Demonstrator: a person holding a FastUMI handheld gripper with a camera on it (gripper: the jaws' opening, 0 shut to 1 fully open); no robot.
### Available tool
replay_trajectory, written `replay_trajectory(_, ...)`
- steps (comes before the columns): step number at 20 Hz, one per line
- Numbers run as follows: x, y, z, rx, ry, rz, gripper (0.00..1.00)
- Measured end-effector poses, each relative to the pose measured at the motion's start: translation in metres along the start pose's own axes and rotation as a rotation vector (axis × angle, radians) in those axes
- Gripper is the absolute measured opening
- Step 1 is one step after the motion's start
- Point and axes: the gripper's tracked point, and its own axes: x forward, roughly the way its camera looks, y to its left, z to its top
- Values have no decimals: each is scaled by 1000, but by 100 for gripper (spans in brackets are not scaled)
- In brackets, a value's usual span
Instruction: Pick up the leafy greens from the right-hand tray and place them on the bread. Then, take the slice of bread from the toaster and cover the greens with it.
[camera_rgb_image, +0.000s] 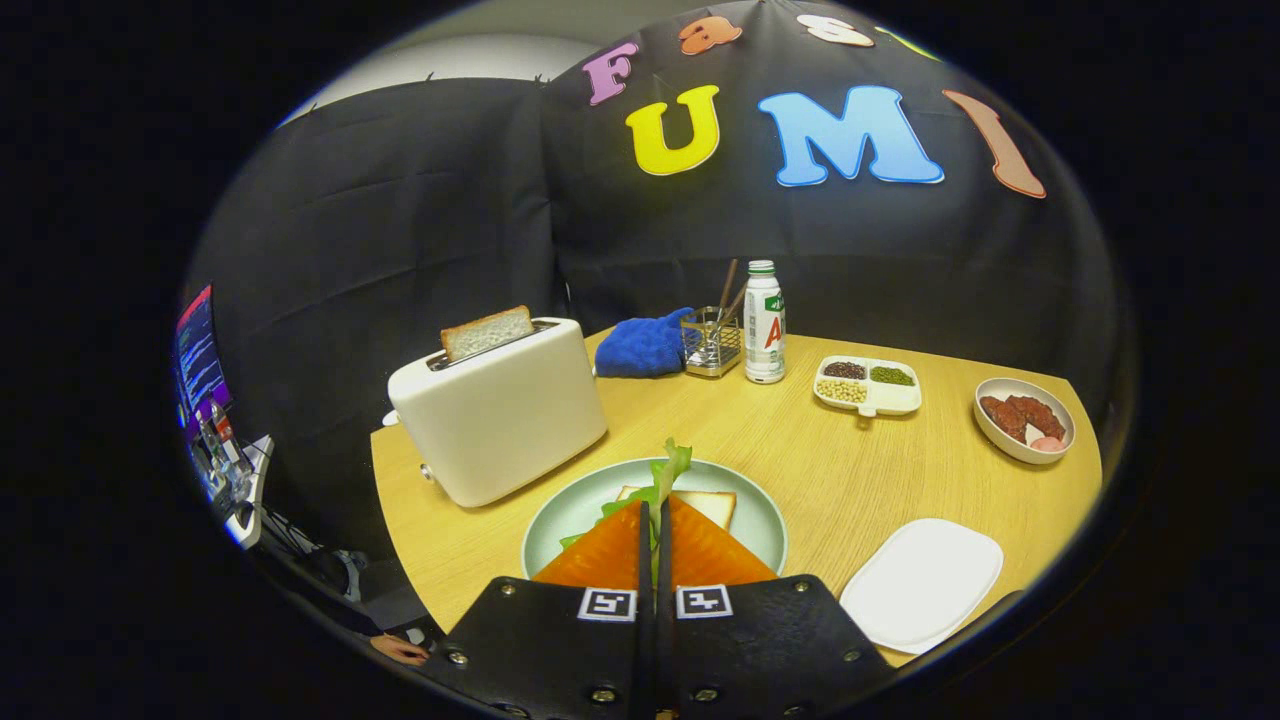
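Above the plate (760, 520), my gripper (654, 525) is nearly closed, both fingers pinching the lettuce (668, 470), which sticks up past my tips over the bread slice (712, 503) on the plate. Left of the plate stands the toaster (500, 420), a second slice (487, 331) in its slot. Right of the plate lies a white tray (925, 583).

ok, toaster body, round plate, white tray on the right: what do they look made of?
Toaster: looks like matte cream plastic or painted metal, soft highlights; can't tell which.
Plate: likely glazed ceramic or melamine, smooth pale green with faint sheen.
White tray: smooth white, probably plastic or ceramic.
Gripper is shut on the greens above the bread.
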Motion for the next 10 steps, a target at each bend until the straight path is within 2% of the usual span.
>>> replay_trajectory(5, 10, -9, -11, -27, 14, -56, 1)
replay_trajectory(10, 21, -18, -23, -19, 55, -78, 0)
